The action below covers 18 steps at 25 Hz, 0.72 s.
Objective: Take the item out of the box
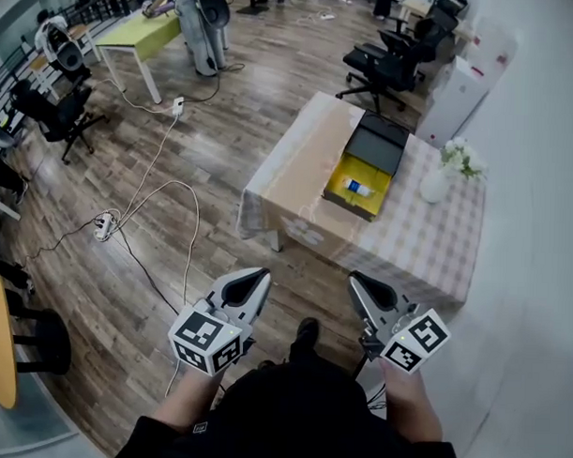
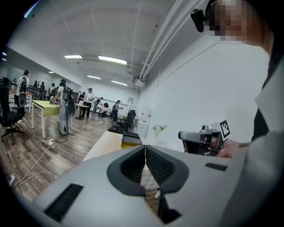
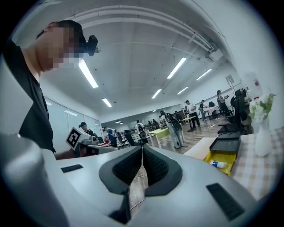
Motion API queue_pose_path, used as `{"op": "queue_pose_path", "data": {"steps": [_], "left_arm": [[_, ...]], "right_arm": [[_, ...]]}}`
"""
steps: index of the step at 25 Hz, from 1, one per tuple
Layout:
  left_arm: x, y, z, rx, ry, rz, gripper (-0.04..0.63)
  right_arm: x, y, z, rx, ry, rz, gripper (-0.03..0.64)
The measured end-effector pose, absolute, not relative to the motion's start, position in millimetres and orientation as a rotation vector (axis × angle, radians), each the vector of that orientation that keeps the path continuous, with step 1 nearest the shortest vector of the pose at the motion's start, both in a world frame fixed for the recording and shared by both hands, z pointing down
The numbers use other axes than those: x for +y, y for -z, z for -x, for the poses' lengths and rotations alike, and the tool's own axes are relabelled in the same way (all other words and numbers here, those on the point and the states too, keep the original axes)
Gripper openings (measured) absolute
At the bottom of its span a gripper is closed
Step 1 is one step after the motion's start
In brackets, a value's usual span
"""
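A white power strip (image 1: 104, 226) with its cables is seen on the wooden floor (image 1: 204, 174) at nine o'clock of the head view. The left gripper (image 1: 260, 273) is held low at seven o'clock, its fingers (image 2: 133, 165) pressed together with nothing between them. Just beside it, at five o'clock, the right gripper (image 1: 356, 278) is held with its fingers (image 3: 153, 166) likewise pressed flat on each other and empty. Both are kept well apart from the desk (image 1: 427, 242), which is draped in a checked cloth at one o'clock of the grippers. On it a yellow box (image 1: 351, 207) is laid open, its black lid (image 1: 381, 142) folded back at twelve o'clock. The item, a small white tube with a blue end (image 1: 357, 188), is found inside the box, toward its six o'clock side, untouched. A white vase of flowers (image 1: 436, 184) is stood at the box's three o'clock.
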<state>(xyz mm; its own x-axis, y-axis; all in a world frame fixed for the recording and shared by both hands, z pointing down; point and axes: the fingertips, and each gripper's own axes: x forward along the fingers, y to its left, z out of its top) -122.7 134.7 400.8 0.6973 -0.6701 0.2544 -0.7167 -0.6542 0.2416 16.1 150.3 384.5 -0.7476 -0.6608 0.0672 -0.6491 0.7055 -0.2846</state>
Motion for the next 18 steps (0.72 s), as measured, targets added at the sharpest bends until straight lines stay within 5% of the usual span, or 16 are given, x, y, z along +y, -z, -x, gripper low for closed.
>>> {"op": "queue_pose_path", "data": {"steps": [18], "left_arm": [[33,-380,41,-1.139,-0.231,-2.616,0.015]], "right_arm": [[60,-385,-97,2.84,0.461,1.034,0.038]]}}
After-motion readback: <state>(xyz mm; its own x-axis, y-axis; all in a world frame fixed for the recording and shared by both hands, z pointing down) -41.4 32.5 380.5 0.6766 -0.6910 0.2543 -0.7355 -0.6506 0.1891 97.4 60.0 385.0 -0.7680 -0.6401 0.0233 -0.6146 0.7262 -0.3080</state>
